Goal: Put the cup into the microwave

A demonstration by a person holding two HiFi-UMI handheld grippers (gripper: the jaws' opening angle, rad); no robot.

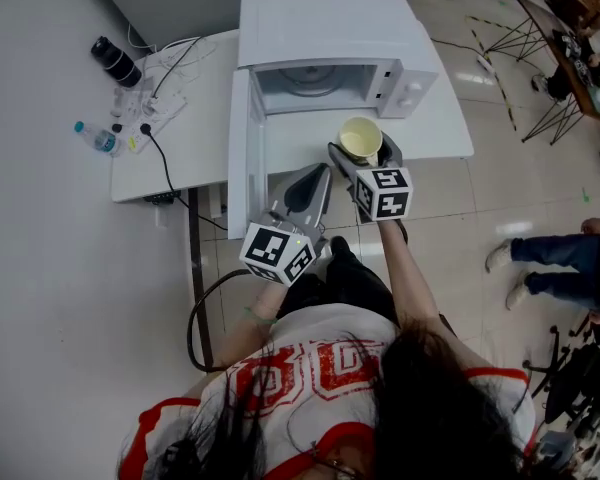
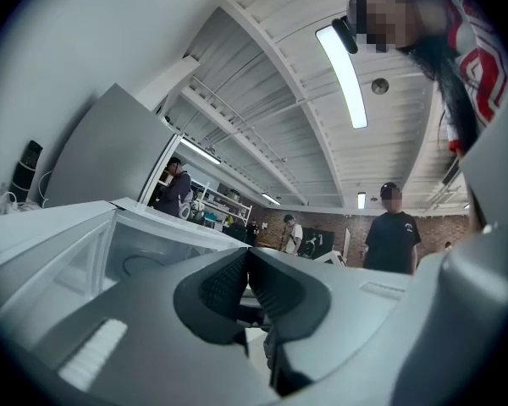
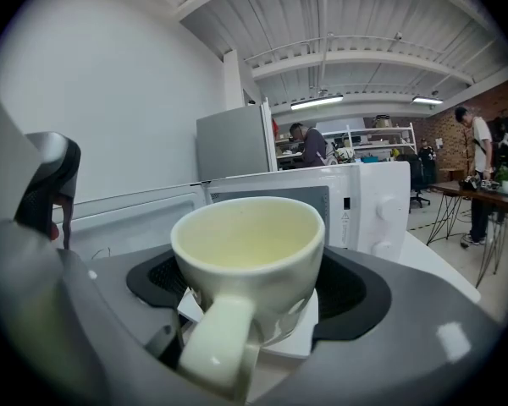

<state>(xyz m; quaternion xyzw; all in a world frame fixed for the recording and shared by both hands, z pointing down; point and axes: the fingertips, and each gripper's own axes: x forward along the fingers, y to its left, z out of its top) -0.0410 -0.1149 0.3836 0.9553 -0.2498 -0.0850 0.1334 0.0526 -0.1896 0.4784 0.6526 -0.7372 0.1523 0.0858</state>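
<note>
A cream cup (image 1: pixel 361 139) (image 3: pixel 247 256) sits upright between the jaws of my right gripper (image 1: pixel 364 148) (image 3: pixel 250 290), which is shut on it, handle toward the camera. The cup hangs just in front of the white microwave (image 1: pixel 325 38) (image 3: pixel 356 197), whose door (image 1: pixel 240 148) stands open to the left with the glass turntable (image 1: pixel 305 78) visible inside. My left gripper (image 1: pixel 310 181) (image 2: pixel 245 282) is shut with nothing in it, hovering below the open door, left of the cup.
The microwave stands on a white table (image 1: pixel 450 133). At the table's left end lie a power strip with cables (image 1: pixel 160 103), a black cylinder (image 1: pixel 116 62) and a small bottle (image 1: pixel 100 140). A person's legs (image 1: pixel 555 258) are on the floor at right.
</note>
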